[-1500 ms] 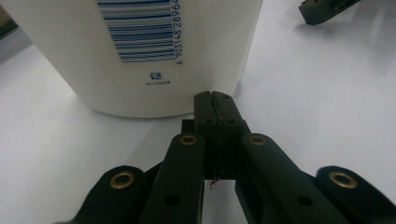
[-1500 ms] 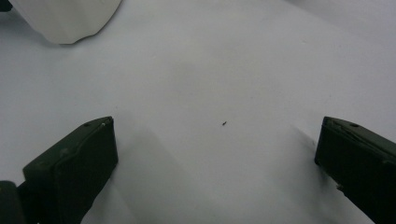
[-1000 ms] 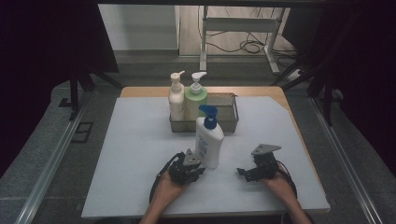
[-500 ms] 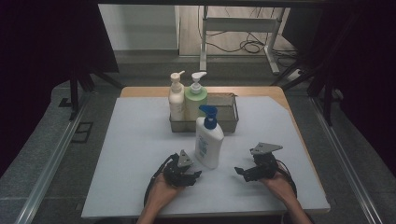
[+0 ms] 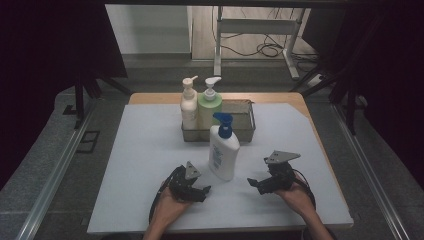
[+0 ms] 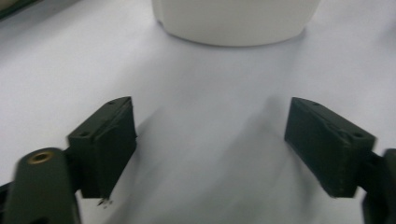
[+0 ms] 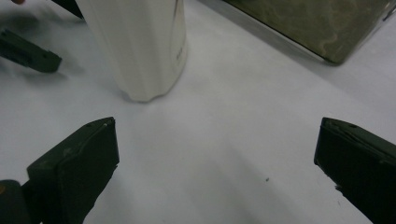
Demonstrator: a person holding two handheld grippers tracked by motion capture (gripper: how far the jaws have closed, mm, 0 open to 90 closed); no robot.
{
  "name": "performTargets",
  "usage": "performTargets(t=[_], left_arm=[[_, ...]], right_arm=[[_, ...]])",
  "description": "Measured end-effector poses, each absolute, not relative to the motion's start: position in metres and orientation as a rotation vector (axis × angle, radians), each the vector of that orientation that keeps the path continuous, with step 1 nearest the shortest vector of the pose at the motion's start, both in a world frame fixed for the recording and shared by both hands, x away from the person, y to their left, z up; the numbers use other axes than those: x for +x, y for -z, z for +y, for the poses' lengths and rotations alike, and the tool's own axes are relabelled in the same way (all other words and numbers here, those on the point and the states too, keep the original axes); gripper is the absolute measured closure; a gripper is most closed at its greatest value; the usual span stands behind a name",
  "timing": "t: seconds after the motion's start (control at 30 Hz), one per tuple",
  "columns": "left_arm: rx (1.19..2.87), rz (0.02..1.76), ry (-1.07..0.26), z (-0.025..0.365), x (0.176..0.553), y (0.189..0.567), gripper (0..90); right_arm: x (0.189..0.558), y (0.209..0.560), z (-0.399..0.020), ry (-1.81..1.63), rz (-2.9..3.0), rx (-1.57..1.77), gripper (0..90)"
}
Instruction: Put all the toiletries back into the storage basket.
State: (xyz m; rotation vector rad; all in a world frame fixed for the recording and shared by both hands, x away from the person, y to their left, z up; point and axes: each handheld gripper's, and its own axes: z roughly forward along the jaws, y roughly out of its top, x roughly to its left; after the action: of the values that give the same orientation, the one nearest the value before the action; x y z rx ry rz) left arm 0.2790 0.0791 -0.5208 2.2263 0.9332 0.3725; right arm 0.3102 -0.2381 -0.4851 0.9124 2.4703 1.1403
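On table (image 5: 130, 165), three bottles, one basket (image 5: 245, 131), two claws

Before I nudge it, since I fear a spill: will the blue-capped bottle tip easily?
Probably: the blue-capped bottle stands tall on a narrow base, so a high push could topple it. Its smooth plastic may slip. It stands free on the table.

The white bottle with the blue pump (image 5: 223, 150) stands upright on the table (image 5: 135, 150), blocking the straight line between the left gripper (image 5: 202, 191) and the right gripper (image 5: 254, 183). Behind it, toward the far edge, the metal basket (image 5: 244, 125) with two pump bottles (image 5: 200, 105) bars the middle. Open surface runs along the left, right and near edges.
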Motion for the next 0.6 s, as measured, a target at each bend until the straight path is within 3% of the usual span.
performTargets(t=[0.6], left_arm=[[2.211,0.963,-0.352,0.082,0.281,0.523,12.4]], right_arm=[[0.310,0.457,-0.217,-1.236,2.455,0.894,2.1]])
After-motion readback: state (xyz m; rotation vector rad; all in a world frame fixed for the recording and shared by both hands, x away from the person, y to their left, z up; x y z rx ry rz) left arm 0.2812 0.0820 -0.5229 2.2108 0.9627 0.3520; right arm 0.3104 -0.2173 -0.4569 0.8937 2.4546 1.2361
